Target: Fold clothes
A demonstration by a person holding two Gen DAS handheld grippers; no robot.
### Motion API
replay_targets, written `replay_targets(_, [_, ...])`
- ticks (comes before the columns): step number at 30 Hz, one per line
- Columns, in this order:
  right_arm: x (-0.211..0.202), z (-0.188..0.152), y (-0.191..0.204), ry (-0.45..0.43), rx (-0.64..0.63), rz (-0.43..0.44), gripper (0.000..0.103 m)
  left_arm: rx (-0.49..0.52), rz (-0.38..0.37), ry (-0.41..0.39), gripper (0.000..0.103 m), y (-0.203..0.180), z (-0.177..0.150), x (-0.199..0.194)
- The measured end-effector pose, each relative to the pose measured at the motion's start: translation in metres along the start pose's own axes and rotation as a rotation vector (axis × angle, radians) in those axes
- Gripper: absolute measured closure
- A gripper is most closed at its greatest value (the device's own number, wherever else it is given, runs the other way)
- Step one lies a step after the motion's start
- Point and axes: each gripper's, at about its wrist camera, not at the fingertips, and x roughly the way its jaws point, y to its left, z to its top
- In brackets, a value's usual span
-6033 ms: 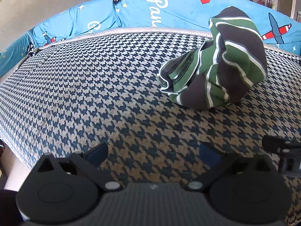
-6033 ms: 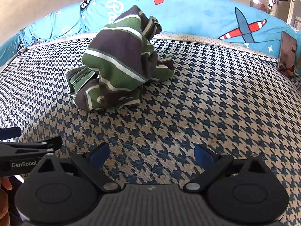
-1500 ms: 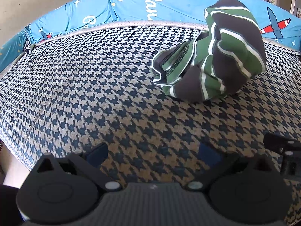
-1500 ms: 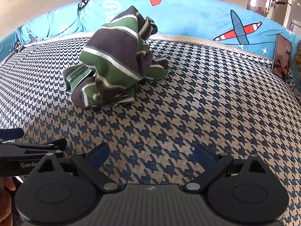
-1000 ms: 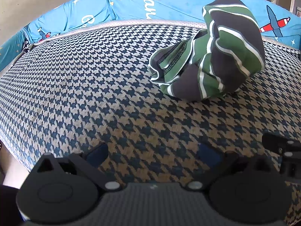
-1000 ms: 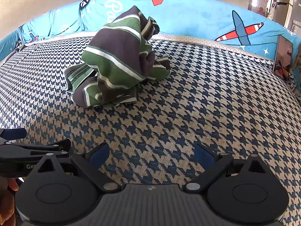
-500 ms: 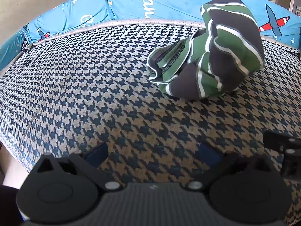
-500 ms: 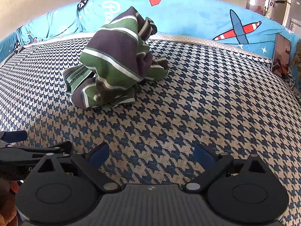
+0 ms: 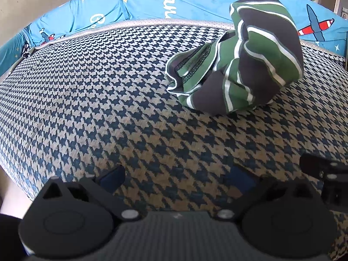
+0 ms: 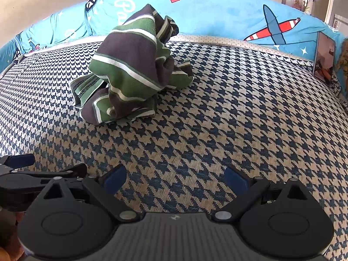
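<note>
A houndstooth mattress [image 9: 91, 100] is filling both views, backed by a blue aeroplane-print bedsheet [image 10: 228, 15] running along the far edge. You are facing a bunched green-and-charcoal striped garment [image 10: 132, 69], which is sitting in a tall heap toward the far side of the mattress, well apart from both tools. From your left gripper [image 9: 176, 176] the heap [image 9: 237, 65] is lying ahead and to the right; from your right gripper [image 10: 176, 175] it is lying ahead and to the left, so it is sitting roughly between the two, with neither clearly nearer. Its longer spread seems to be running across your line of reach, a ribbed hem trailing out on the left side. Both grippers are hovering over the mattress with fingers spread wide and nothing between them. The heap's folds are hiding the collar, sleeves and far side, so you are likely needing to spread it flat first. A small framed picture [image 10: 324, 58] is leaning at the right edge, partly cut off.
</note>
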Motion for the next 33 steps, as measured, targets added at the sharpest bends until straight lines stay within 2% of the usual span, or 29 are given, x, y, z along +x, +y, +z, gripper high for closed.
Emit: replay_targets(33, [0.0051, 0.0035, -0.0055, 0.045, 0.04, 0.006, 0.006, -0.016, -0.039, 0.048, 0.0, 0.0044, 0.0039, -0.0006])
